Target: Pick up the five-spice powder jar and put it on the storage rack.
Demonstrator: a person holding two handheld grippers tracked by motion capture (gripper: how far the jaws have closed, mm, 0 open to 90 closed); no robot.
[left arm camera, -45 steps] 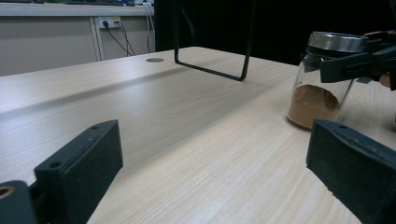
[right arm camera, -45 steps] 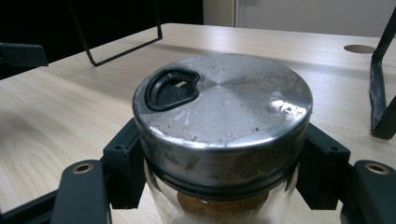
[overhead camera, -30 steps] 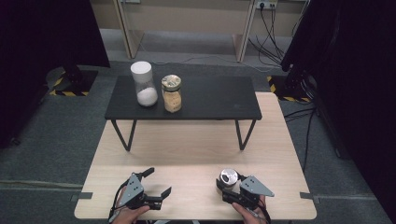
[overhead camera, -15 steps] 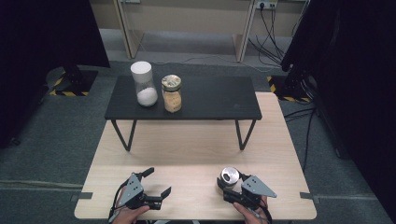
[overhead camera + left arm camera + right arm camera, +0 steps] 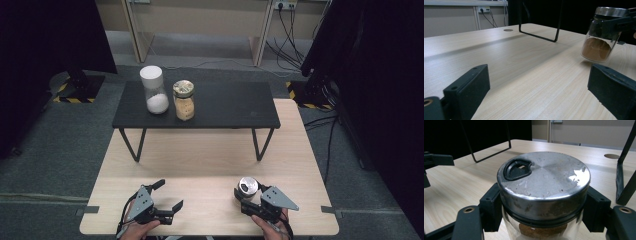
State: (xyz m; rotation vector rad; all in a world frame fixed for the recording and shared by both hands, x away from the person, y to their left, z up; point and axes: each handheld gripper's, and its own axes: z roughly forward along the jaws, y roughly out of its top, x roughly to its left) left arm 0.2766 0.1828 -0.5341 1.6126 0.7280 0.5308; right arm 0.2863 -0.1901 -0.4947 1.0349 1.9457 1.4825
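Right tool point(image 5: 243, 192) clamps the steel-lidded glass jar of brown powder point(image 5: 544, 192) just under its lid, lifting it off the pale wooden worktop point(image 5: 200, 165); left tool point(image 5: 169, 195) waits, jaws apart.

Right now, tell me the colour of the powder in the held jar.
Brown powder, clearest in the left gripper view.

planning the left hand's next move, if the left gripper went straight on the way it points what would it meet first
Probably bare wooden table; the spice jar held by the right gripper sits off to one side of its line, though depth is unclear.
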